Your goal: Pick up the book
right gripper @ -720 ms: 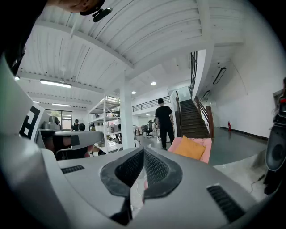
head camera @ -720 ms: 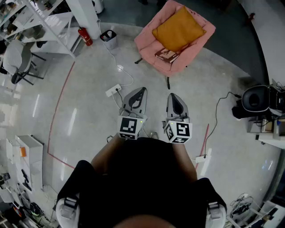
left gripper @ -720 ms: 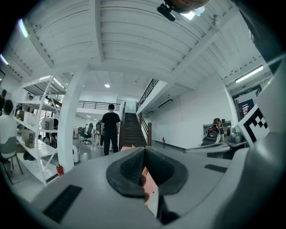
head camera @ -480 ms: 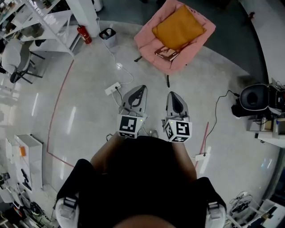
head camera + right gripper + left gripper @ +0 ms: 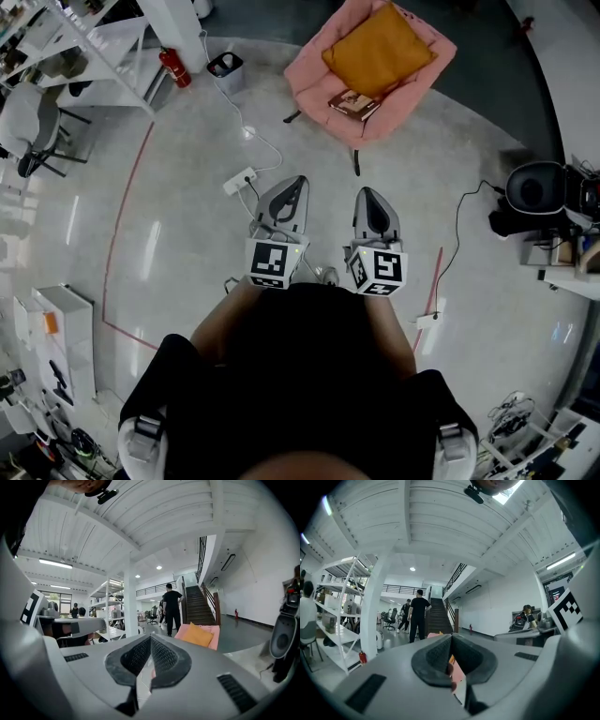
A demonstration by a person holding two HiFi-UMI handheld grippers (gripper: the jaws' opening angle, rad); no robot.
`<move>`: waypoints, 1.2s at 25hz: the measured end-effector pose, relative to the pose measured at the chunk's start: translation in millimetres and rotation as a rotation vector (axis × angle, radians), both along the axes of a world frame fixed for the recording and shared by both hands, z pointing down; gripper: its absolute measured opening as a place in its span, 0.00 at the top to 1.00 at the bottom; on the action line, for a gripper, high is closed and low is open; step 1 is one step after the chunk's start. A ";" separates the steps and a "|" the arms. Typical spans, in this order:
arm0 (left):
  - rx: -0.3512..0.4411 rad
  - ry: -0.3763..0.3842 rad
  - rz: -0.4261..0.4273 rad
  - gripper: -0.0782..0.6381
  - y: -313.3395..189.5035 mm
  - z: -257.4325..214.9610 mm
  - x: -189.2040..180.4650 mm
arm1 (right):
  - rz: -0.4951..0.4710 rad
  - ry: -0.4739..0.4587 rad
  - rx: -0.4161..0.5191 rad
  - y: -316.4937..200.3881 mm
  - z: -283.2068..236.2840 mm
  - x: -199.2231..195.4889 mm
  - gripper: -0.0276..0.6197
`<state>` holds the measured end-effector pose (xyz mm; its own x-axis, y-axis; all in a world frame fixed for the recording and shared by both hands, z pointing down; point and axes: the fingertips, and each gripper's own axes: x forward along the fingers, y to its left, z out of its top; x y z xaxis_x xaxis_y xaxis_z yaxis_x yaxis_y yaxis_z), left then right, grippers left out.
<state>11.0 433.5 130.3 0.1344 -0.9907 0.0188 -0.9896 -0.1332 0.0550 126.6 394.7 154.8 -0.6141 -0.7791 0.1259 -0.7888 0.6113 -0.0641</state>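
The book lies on the armchair, well beyond left tongs and right tongs.

Bare floor between left claw, right claw and pink armchair: clear lane. Left of lane: power strip on floor, white cable trailing away from it. Armchair leg juts into lane ahead of right claw. Orange cushion fills seat back; book at seat front, open from above. Black cable to right, well apart.
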 end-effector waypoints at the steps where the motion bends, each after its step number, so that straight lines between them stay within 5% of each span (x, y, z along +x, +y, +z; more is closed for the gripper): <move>1: -0.001 0.001 0.002 0.88 1.6 1.6 -5.0 | 0.005 -0.001 0.002 1.0 0.3 -4.1 0.95; 17: -0.025 0.014 0.069 0.88 0.1 22.1 -48.1 | 0.093 0.013 -0.002 6.3 14.7 -39.7 0.95; 30: -0.019 -0.001 0.059 0.88 -114.7 33.6 -43.8 | 0.090 0.000 0.000 -109.0 23.4 -39.1 0.95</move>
<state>-32.8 318.7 163.8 0.1930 -0.9805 0.0375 -0.9800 -0.1907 0.0567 87.5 285.7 178.2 -0.5419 -0.8310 0.1259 -0.8403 0.5383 -0.0640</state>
